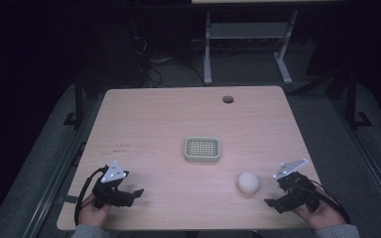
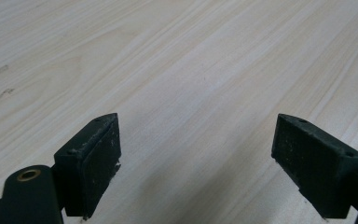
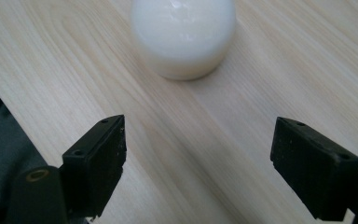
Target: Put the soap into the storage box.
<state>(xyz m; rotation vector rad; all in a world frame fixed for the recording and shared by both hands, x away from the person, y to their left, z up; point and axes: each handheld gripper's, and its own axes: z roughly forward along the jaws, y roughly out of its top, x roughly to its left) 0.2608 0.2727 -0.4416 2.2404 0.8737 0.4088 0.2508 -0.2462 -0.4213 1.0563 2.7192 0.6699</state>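
Observation:
A smooth white rounded object [image 1: 248, 183] rests on the light wooden table [image 1: 168, 119], near its front right. My right gripper [image 1: 274, 202] sits just right of it near the front edge, open, with nothing between its jaws. In the right gripper view the white object [image 3: 184, 35] lies a short way ahead of that gripper [image 3: 198, 161]. A pale green rectangular basket [image 1: 202, 149] with a grid bottom stands in the middle of the table. My left gripper [image 1: 135, 195] rests at the front left, open; in its own view the left gripper [image 2: 196, 161] holds nothing over bare wood.
A round cable hole [image 1: 227, 99] is near the table's far edge. Faint dark scuffs [image 1: 116, 147] mark the wood left of the basket. Beyond the table stand a white desk frame [image 1: 248, 44] and cables on a dark floor.

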